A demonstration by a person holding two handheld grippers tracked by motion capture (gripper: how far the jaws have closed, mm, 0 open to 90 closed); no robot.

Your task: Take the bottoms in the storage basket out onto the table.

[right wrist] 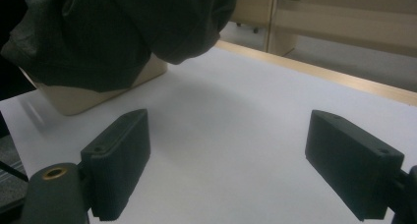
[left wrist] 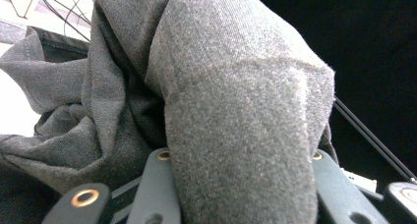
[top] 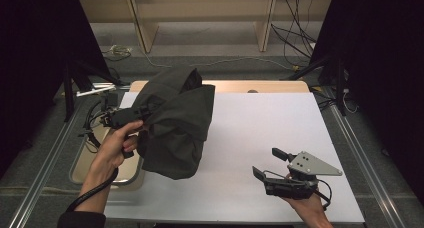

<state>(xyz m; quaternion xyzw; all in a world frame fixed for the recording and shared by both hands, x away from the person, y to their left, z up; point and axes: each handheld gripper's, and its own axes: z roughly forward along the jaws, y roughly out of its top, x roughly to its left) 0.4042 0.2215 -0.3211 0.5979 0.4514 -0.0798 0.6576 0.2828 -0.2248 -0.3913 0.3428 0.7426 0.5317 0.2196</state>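
the left gripper (top: 136, 114) has its jaws clamped on a dark garment (top: 175, 123) hanging over the bench's (top: 260, 133) left edge, well apart from the right gripper (top: 275, 164), whose jaws gape empty.

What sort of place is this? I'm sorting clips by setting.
Likely a lab recording station: black curtains on both sides, loose cables on the floor, and a white-covered table where a dark cloth is handled.

Garment (top: 175, 123) hangs over table (top: 250, 138) left part, above tray (top: 85, 170); right hand-held gripper (top: 272, 165) near-right.
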